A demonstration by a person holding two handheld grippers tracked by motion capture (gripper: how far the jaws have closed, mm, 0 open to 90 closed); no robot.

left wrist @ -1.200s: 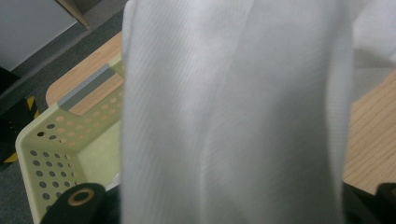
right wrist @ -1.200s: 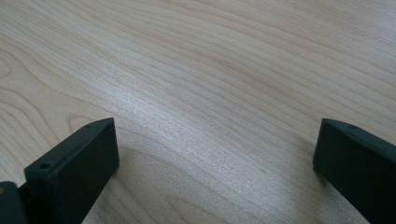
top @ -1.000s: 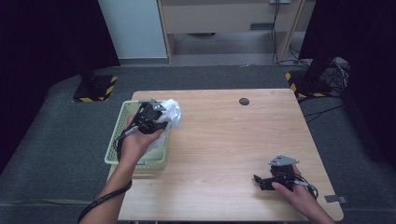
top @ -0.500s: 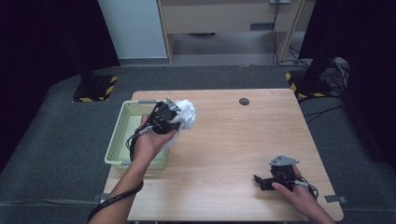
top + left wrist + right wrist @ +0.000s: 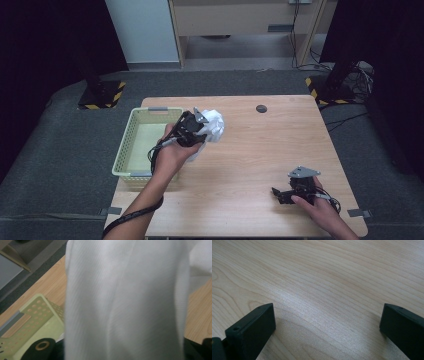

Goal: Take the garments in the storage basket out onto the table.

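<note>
Your left gripper has its fingers clamped on a bunched white cloth, holding it in the air just past the right rim of the pale green perforated basket, above the wooden table. In the left gripper view the cloth hangs right in front of the camera, its ribbed weave plain to see, with a corner of the basket below it at the left. Part of the cloth trails down beside your left hand. Your right gripper rests low on the table near its front right corner, well apart from the cloth. Its fingers stand wide apart with nothing but bare wood between them.
</note>
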